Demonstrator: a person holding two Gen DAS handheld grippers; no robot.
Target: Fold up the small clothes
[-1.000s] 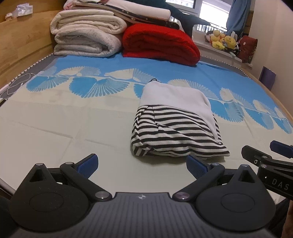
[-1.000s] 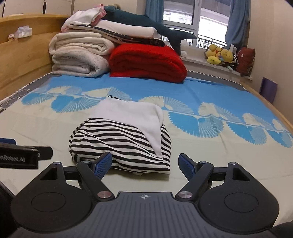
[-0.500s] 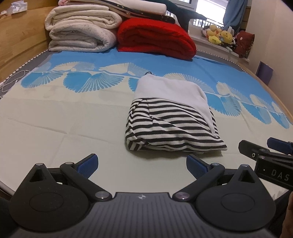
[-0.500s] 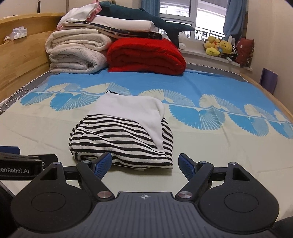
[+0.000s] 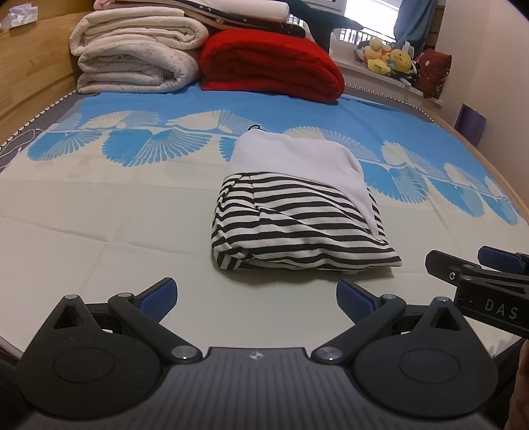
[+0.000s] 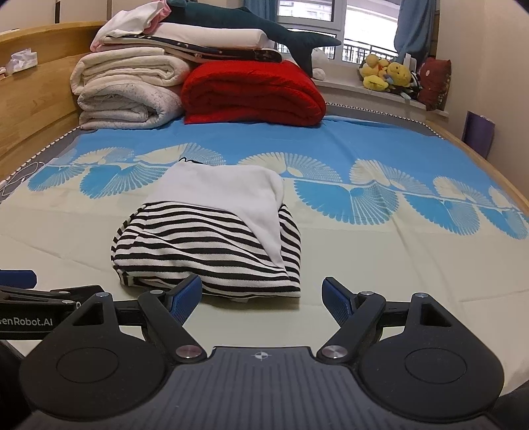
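On the bed sheet [image 5: 99,211], which is pale cream near the cameras and bright blue with cream fan patterns farther away, lies a folded garment of black-and-white striped knit with a plain white part [image 5: 294,211]. It rests flat, about in the middle of the bed. The white part covers its far end and runs down along its right edge, and the striped part faces the cameras. A small dark loop shows at its far edge.

Both grippers are in front of the garment, on the near side, and neither touches it. The left gripper [image 5: 256,297] has its two blue-padded fingers [image 5: 155,297] spread wide apart, with nothing between them except bare sheet; the garment's near edge is just beyond them. The right gripper [image 6: 261,296] is also wide open and holds nothing. In the right wrist view its left blue pad overlaps the near edge of the stripes, but I cannot tell if there is contact. Each gripper appears at the side of the other camera's view, so they stand close beside each other.

At the far end of the bed, well apart from the garment, is a stack of rolled cream-white blankets [image 6: 125,92], and just beside it a thick folded red blanket [image 6: 251,92]. A dark teal plush shark [image 6: 264,29] lies on top of the pile. Yellow plush toys [image 6: 386,76] sit on the windowsill at the far right, and a wooden headboard [image 6: 33,99] runs along the left.
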